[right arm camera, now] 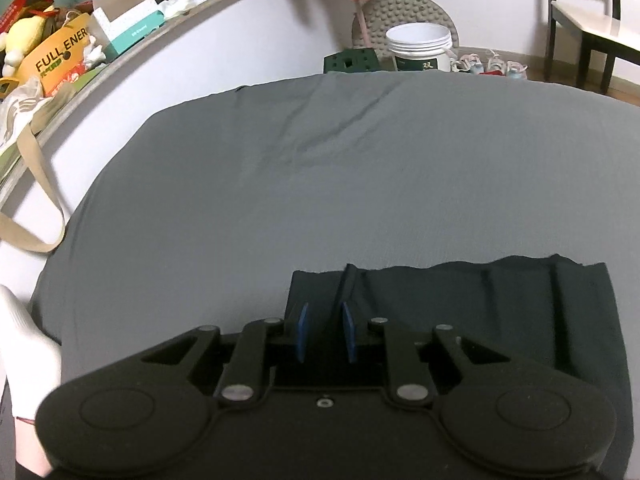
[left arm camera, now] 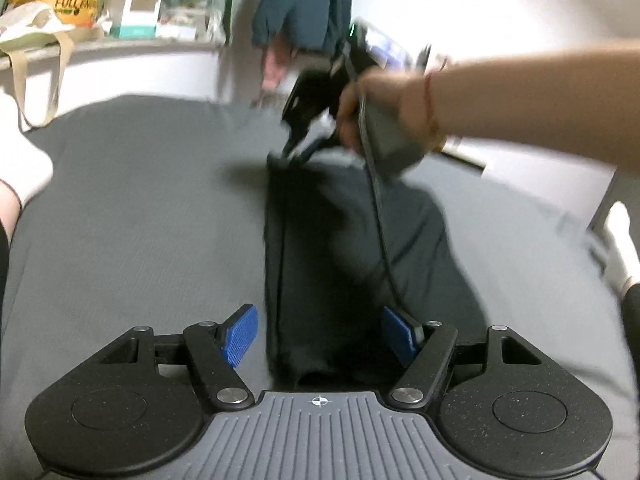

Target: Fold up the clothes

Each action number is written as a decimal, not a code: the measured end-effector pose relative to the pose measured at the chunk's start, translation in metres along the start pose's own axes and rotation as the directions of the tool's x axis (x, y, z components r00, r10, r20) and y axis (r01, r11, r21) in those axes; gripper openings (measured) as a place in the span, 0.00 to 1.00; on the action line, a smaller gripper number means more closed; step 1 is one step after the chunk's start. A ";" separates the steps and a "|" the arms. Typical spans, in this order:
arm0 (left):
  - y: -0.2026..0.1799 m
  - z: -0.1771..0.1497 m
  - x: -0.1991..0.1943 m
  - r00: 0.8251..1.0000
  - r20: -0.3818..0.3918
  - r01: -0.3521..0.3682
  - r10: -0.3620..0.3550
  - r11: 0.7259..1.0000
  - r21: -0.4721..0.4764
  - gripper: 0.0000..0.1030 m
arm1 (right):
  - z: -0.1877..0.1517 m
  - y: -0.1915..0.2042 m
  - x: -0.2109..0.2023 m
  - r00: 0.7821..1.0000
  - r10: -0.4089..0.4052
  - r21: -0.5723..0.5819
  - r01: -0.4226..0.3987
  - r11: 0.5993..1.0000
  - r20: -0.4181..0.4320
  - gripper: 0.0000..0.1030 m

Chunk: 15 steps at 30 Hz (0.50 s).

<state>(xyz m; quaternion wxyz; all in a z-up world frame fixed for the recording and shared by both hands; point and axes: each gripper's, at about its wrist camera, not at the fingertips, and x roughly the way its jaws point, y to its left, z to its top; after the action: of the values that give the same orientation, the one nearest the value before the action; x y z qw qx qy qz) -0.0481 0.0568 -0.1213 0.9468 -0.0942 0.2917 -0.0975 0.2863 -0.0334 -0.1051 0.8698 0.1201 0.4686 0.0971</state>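
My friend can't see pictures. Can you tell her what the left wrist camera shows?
A dark garment lies on a grey bed sheet, its near end between the open left tool's blue pads. At its far end, a hand holds the right tool, which pinches the cloth.

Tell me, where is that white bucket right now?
The white bucket shows only in the right wrist view, top centre-right, on the floor beyond the far edge of the grey bed, beside a dark green stool.
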 end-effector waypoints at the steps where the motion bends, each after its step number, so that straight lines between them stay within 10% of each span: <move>1: 0.000 0.001 -0.003 0.999 0.006 0.035 -0.035 0.999 -0.009 0.68 | 0.002 0.002 0.003 1.000 -0.006 -0.003 0.006 1.000 0.000 0.15; 15: -0.016 -0.020 -0.006 0.977 -0.181 0.122 -0.116 0.992 0.024 0.67 | 0.009 0.018 0.007 1.000 0.017 -0.072 -0.017 0.997 -0.003 0.02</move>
<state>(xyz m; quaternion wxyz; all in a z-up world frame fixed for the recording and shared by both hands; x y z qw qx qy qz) -0.0663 0.0399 -0.1311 0.9107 -0.0855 0.3678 -0.1672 0.2966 -0.0158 -0.1006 0.8721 0.0925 0.4649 0.1215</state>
